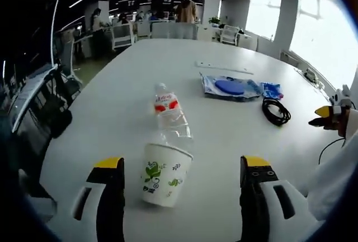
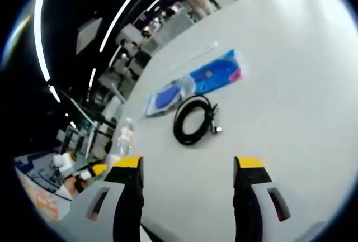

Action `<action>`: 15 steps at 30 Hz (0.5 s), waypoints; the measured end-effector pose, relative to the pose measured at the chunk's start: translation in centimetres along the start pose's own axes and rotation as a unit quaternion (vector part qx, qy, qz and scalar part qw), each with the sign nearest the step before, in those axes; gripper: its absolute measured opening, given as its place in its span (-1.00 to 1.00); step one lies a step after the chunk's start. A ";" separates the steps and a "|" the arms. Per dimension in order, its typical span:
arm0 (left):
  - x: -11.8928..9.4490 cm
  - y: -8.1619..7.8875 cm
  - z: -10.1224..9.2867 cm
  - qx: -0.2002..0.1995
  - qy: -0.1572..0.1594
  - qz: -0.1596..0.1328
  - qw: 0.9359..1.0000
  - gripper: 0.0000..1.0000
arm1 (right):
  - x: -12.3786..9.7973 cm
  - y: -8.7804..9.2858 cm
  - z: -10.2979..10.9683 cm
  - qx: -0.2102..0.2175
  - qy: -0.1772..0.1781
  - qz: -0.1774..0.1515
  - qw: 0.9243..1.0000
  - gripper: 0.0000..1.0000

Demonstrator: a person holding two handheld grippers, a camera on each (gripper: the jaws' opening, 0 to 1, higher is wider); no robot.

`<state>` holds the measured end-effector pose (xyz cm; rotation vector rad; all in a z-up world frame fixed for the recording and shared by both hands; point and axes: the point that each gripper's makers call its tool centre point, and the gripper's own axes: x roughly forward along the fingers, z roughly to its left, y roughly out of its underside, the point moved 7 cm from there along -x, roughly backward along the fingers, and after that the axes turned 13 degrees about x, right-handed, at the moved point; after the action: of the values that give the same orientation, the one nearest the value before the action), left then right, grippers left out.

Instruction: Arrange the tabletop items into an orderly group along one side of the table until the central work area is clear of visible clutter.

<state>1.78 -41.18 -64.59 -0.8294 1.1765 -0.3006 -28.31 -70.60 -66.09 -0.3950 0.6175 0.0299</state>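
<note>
White office table: paper cup sits near, between the left gripper's wide, empty jaws. Right gripper gapes empty before the cable. Closing fast may crush or tip the cup into the lying bottle.

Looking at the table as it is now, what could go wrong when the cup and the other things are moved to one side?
1. The paper cup sits between the open left claw, with the plastic bottle lying right behind it. A forward push may roll the bottle away.
2. The cup looks thin; a hard squeeze could crush it.
3. The black cable lies coiled ahead of the open right claw. Lifted by one loop, it may uncoil and drag the blue packet.
</note>
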 end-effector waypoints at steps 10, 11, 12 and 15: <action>2.0 1.9 0.9 -0.042 0.010 0.051 0.998 0.58 | -0.3 0.4 -0.9 0.035 0.001 -0.007 0.999 0.19; 2.2 2.2 0.9 -0.049 0.013 0.055 0.997 0.57 | -0.4 0.4 -0.9 0.037 0.001 -0.008 0.999 0.19; 2.3 2.3 0.8 -0.052 0.014 0.058 0.997 0.57 | -0.4 0.4 -0.8 0.039 0.001 -0.008 0.999 0.19; 2.6 2.7 0.8 -0.051 0.016 0.070 0.996 0.50 | -0.5 0.3 -0.8 0.039 0.002 -0.010 0.999 0.18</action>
<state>2.98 -40.56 -68.21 -0.8291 1.2817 -0.1391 -29.17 -70.57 -66.50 -0.3263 0.6165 -0.0139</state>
